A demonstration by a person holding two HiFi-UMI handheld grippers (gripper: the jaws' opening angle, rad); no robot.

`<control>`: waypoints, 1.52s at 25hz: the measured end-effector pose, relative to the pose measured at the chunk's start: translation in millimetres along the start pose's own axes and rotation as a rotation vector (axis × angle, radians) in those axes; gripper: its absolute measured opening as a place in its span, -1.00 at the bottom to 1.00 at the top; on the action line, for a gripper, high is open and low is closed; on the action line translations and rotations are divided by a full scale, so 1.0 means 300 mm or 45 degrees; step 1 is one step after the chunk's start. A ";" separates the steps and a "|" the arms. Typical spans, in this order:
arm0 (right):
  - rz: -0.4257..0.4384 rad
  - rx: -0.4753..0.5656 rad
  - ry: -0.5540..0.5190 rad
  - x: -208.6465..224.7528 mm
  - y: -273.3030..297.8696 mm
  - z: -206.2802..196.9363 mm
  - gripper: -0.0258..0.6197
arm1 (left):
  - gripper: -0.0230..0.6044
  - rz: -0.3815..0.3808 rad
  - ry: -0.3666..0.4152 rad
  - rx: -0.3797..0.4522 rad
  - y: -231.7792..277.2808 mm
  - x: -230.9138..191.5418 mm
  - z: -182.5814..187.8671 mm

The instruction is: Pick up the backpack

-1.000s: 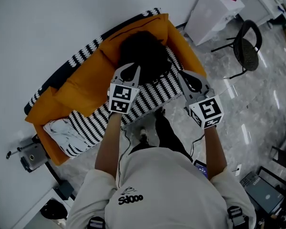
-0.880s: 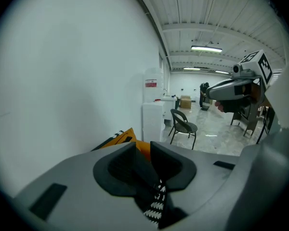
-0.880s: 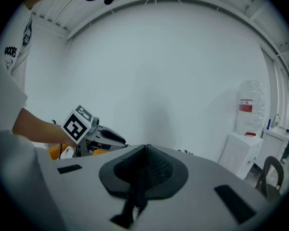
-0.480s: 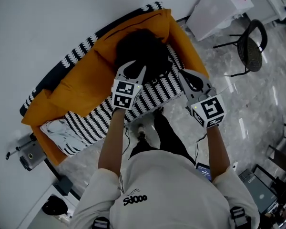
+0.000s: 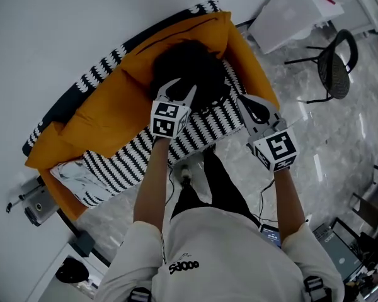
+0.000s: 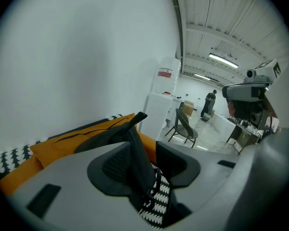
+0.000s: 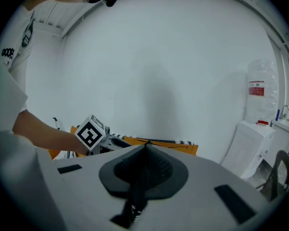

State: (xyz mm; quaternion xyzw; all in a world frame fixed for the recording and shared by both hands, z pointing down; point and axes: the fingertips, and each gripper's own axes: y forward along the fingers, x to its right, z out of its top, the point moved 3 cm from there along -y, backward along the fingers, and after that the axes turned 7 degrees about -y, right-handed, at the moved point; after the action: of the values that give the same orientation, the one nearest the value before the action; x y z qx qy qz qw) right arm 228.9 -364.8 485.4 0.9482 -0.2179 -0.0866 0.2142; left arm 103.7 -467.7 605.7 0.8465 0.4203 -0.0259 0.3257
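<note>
A black backpack lies on the orange sofa, partly on a black-and-white zigzag blanket. My left gripper sits at the backpack's near edge and its jaws are opening. In the left gripper view a dark part of the backpack rises between the spread jaws of the left gripper; the pads do not press on it. My right gripper hovers over the blanket's right end, right of the backpack. In its own view the right gripper is shut with nothing in it.
A white cloth lies on the sofa's left end. A white cabinet and a black chair stand to the right on the marble floor. A grey device sits left of the sofa. The person's legs stand before it.
Both grippers have moved forward and down toward the sofa. The left gripper's jaws, shut a second ago, now stand apart at the backpack. The right gripper stays shut.
</note>
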 end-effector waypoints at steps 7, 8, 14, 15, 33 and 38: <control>0.006 -0.019 0.007 0.021 0.067 -0.030 -0.82 | -0.41 -0.004 -0.096 0.012 0.094 -0.058 -0.077; 0.008 -0.021 0.005 0.022 0.074 -0.034 -0.82 | -0.41 -0.006 -0.117 0.017 0.102 -0.066 -0.086; 0.021 -0.036 0.004 0.031 0.096 -0.059 -0.82 | -0.40 -0.032 -0.246 0.050 0.154 -0.105 -0.117; 0.023 -0.040 0.006 0.034 0.099 -0.064 -0.82 | -0.40 -0.031 -0.253 0.050 0.165 -0.110 -0.118; 0.020 -0.063 0.071 0.068 0.115 -0.144 -0.82 | -0.37 -0.026 -0.342 0.059 0.269 -0.151 -0.186; 0.009 -0.069 0.084 0.083 0.109 -0.159 -0.82 | -0.35 -0.052 -0.342 0.065 0.307 -0.135 -0.169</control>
State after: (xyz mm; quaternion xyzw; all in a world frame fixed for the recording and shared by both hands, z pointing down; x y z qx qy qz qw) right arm 251.1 -385.2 540.8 0.9437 -0.2116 -0.0603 0.2471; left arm 132.8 -506.8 707.4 0.8347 0.3893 -0.1566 0.3568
